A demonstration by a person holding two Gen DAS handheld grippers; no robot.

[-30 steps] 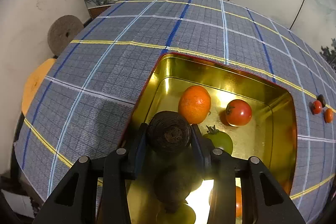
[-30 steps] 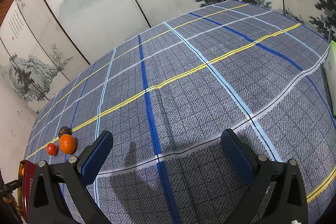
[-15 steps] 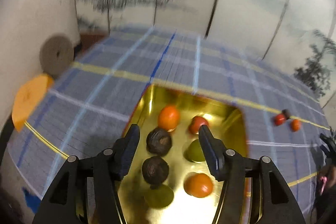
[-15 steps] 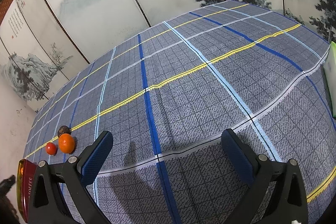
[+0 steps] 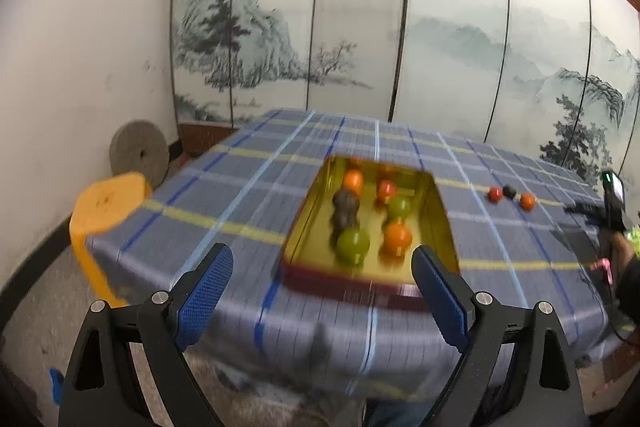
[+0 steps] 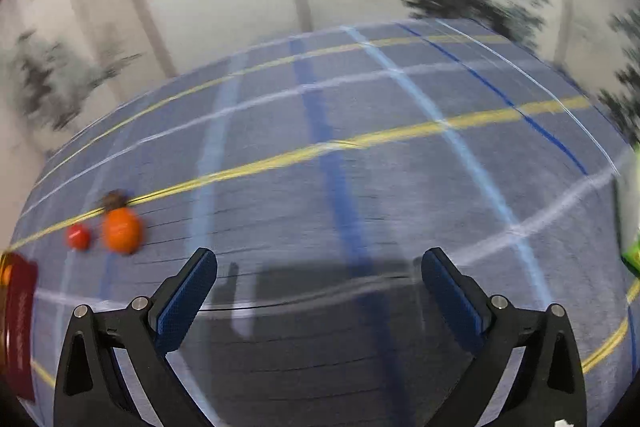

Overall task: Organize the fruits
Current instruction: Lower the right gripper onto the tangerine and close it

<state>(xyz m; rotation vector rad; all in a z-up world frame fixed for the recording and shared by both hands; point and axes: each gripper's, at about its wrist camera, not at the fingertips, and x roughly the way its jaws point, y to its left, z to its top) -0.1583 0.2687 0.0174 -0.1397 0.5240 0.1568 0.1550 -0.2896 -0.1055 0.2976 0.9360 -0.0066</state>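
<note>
A gold tin [image 5: 304, 227] with a red rim sits on the blue checked tablecloth and holds several fruits: two dark ones [image 5: 346, 209], oranges, a red tomato and green ones. My left gripper [image 5: 322, 285] is open and empty, pulled back off the table's near edge. Three loose fruits lie on the cloth: a red tomato [image 5: 495, 193], a dark fruit [image 5: 509, 191] and an orange [image 5: 527, 201]. In the right wrist view the orange [image 6: 121, 229], tomato [image 6: 78, 236] and dark fruit [image 6: 115, 198] lie to the front left of my open, empty right gripper [image 6: 319, 281].
A yellow stool [image 5: 106, 203] and a grey stone disc [image 5: 140, 159] stand left of the table. Painted screen panels line the back. The tin's red side [image 6: 18, 323] shows at the right wrist view's left edge. A green object [image 6: 632, 227] is at its right edge.
My left gripper opened, let go of the dark fruit in the tin and pulled far back and up. My right gripper moved lower and left, closer to the three loose fruits.
</note>
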